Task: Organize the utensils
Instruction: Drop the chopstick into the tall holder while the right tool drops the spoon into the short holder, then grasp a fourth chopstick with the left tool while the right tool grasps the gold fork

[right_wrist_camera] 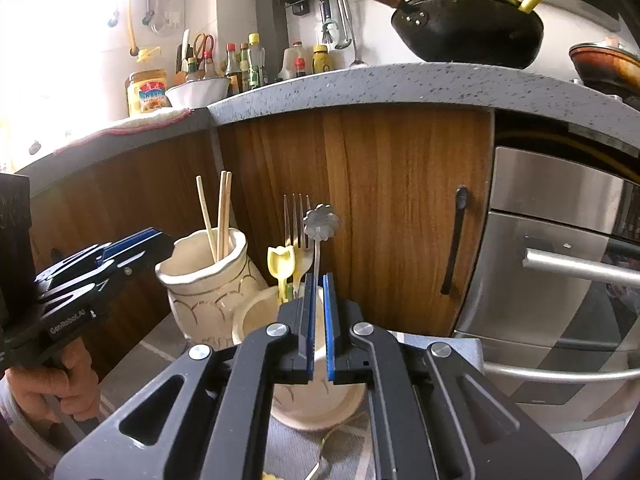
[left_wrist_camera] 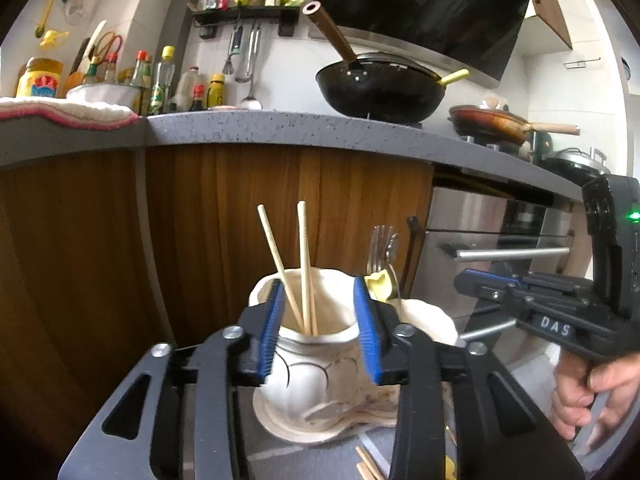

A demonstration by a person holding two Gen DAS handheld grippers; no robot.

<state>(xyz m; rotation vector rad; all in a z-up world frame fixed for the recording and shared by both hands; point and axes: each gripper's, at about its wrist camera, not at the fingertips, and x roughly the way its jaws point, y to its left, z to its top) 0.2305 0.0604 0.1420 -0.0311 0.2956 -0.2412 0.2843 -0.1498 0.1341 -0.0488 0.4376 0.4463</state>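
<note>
Two cream ceramic holders stand on the floor by a wooden cabinet. The taller holder (left_wrist_camera: 308, 376) (right_wrist_camera: 208, 284) holds wooden chopsticks (left_wrist_camera: 304, 268) (right_wrist_camera: 222, 212). My left gripper (left_wrist_camera: 320, 316) is open, its blue pads either side of that holder's rim. The lower holder (right_wrist_camera: 304, 396) (left_wrist_camera: 424, 316) holds a fork (right_wrist_camera: 296, 220), a yellow utensil (right_wrist_camera: 282, 264) and a flower-ended spoon (right_wrist_camera: 320, 224). My right gripper (right_wrist_camera: 318, 300) is shut on the spoon's thin handle, above the lower holder.
More chopsticks (left_wrist_camera: 370, 466) lie on the grey floor mat (left_wrist_camera: 304, 460) in front. A steel oven with bar handles (right_wrist_camera: 580, 268) is at the right. The grey counter edge (right_wrist_camera: 360, 84) overhangs above, with a black wok (left_wrist_camera: 380, 88) on it.
</note>
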